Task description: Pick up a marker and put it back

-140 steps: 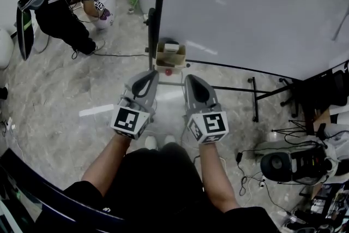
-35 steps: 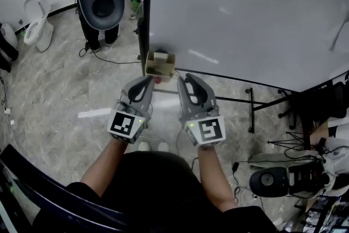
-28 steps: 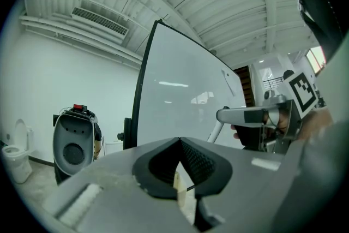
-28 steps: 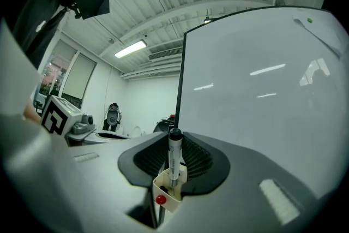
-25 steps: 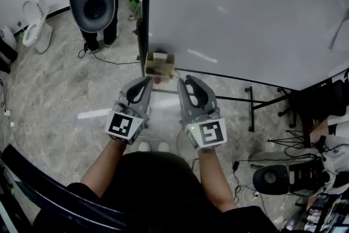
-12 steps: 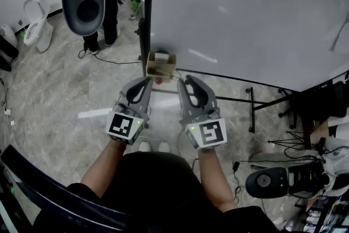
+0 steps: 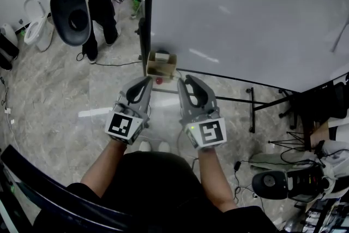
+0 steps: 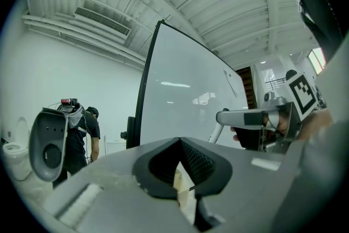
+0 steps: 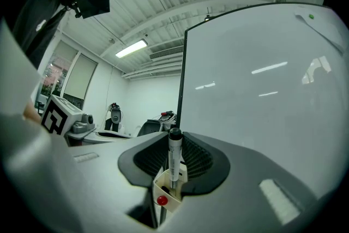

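Note:
A white marker (image 9: 174, 163) with a black cap stands upright between the pads of my right gripper (image 9: 172, 183), which is shut on it. Its lower end lines up with the small cardboard box (image 9: 169, 193) on the whiteboard's edge; I cannot tell whether it reaches inside. A red knob (image 9: 161, 200) sits on the box front. In the head view the box (image 7: 161, 67) and red knob (image 7: 158, 80) lie just beyond both grippers. My right gripper (image 7: 184, 82) and left gripper (image 7: 146, 82) are level, side by side. The left gripper (image 8: 188, 193) is shut, holding nothing.
The big whiteboard (image 7: 245, 8) fills the right, its black stand legs (image 7: 253, 106) on the marble floor. A person carrying a dark oval device (image 7: 71, 11) is at the back left beside a white toilet (image 7: 35, 24). Cables and equipment (image 7: 283, 183) lie at the lower right.
Both grippers have stayed where they were. The person at the back left has shifted further left with the dark oval device, which has turned.

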`<state>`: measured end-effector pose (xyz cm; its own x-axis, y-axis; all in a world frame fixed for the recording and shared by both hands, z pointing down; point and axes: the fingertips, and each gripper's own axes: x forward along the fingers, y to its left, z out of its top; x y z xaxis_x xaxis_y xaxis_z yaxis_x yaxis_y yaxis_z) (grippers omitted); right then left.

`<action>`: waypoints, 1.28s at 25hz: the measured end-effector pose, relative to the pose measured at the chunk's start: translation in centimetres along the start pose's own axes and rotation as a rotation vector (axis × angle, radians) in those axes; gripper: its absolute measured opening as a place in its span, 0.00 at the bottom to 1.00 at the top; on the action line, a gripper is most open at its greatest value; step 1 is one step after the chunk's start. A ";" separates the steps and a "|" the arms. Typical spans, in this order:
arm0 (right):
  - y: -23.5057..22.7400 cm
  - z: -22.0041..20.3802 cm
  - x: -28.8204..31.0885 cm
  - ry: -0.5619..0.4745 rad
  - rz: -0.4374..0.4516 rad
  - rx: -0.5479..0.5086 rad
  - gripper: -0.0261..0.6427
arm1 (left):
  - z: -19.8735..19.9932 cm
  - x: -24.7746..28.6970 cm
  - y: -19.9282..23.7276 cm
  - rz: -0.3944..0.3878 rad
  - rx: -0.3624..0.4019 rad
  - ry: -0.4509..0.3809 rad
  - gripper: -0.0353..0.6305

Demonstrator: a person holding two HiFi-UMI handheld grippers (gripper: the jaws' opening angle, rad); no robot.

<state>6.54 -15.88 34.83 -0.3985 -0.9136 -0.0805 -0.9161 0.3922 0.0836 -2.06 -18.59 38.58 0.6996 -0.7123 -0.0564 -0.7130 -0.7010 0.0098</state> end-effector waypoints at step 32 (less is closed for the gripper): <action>-2.0 -4.1 4.0 0.053 0.046 0.028 0.16 | -1.3 2.3 2.3 0.059 0.000 0.022 0.06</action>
<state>6.96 -20.78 38.41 -0.4377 -0.8988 -0.0242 -0.8982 0.4358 0.0577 -2.04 -21.88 39.82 0.6568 -0.7533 -0.0337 -0.7534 -0.6575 0.0121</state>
